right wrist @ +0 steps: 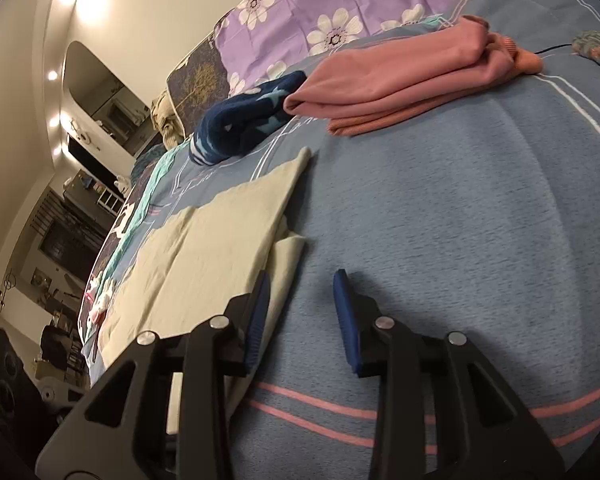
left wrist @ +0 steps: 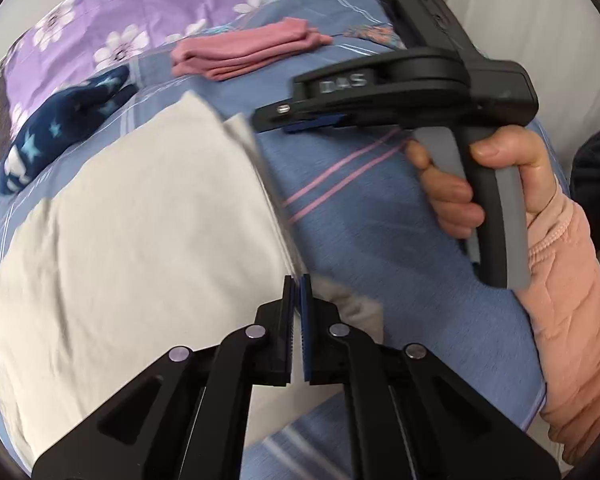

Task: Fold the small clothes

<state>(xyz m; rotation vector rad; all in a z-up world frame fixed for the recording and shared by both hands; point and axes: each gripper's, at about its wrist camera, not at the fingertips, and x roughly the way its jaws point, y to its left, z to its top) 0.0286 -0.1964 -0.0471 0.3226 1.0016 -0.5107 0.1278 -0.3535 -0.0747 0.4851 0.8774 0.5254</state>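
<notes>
A cream garment lies partly folded on the blue striped bed cover, with a folded pink garment and a navy star-patterned piece farther back, near a purple flowered quilt. The left gripper has its fingers drawn together at the cream garment's right edge, though whether cloth is pinched between them cannot be told. The right gripper, held in the person's hand, has its fingers apart over the bed cover, its left pad just above the garment's edge.
</notes>
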